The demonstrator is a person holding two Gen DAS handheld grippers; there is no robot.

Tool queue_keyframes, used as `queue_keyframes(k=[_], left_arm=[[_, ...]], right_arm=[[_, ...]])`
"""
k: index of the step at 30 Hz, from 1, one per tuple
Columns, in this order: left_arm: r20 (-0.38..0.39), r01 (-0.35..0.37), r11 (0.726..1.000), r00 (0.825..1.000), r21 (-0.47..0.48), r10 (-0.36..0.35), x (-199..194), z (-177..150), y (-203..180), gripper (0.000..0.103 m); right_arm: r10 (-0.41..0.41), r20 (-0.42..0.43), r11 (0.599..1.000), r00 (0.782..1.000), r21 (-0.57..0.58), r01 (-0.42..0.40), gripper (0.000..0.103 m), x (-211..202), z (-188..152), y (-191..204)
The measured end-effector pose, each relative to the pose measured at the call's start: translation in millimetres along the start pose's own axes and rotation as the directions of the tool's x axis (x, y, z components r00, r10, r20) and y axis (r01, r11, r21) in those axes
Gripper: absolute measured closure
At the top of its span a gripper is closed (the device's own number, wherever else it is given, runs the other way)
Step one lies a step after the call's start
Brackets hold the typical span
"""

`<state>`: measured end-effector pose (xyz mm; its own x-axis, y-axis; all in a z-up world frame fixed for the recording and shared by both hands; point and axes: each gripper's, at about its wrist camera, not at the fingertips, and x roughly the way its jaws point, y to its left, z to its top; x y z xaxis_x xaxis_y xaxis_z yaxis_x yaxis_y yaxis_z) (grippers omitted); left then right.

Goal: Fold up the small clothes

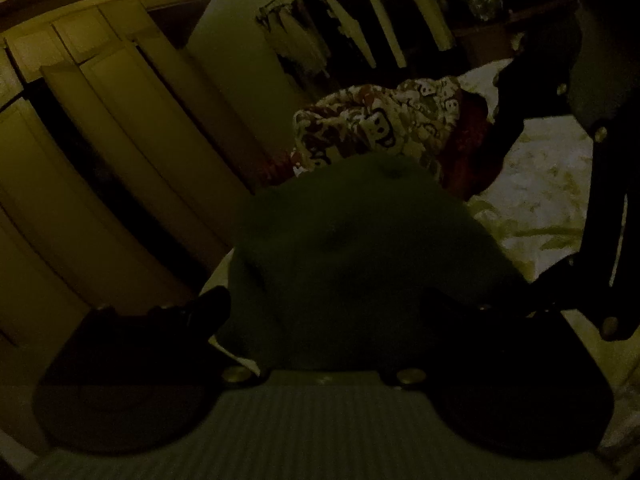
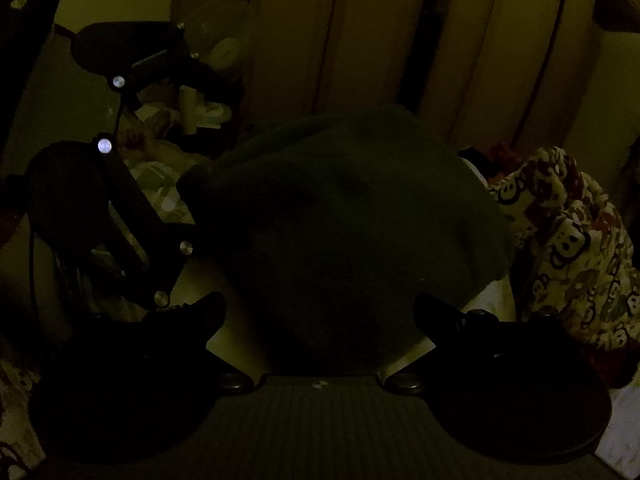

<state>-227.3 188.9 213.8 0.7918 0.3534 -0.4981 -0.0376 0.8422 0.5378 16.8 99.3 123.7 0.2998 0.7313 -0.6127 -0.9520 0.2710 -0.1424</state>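
A dark green garment (image 1: 360,248) lies bunched on the pale floral bed, right in front of both grippers; it also fills the middle of the right wrist view (image 2: 340,220). My left gripper (image 1: 332,312) is open, its black fingers (image 1: 208,308) spread on either side of the green cloth. My right gripper (image 2: 320,312) is open too, fingers (image 2: 208,312) wide apart around the garment's near edge. The right gripper's frame (image 1: 600,160) shows at the right of the left view; the left gripper's frame (image 2: 120,220) shows at the left of the right view. The light is very dim.
A cartoon-print garment with red lining (image 1: 380,128) lies behind the green one, also in the right wrist view (image 2: 572,240). The floral bedsheet (image 1: 540,184) spreads to the right. Wardrobe doors (image 1: 100,120) stand at the left and hanging clothes (image 1: 312,32) at the back.
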Motion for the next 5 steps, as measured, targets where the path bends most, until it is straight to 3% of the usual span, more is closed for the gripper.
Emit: queue_keyframes(k=[5], left_arm=[[0.007, -0.002, 0.999, 1.000, -0.035, 0.002, -3.8, -1.5, 6.6, 0.000]], right_arm=[[-0.014, -0.002, 1.000, 1.000, -0.018, 0.014, 0.000, 0.4, 0.4, 1.4]])
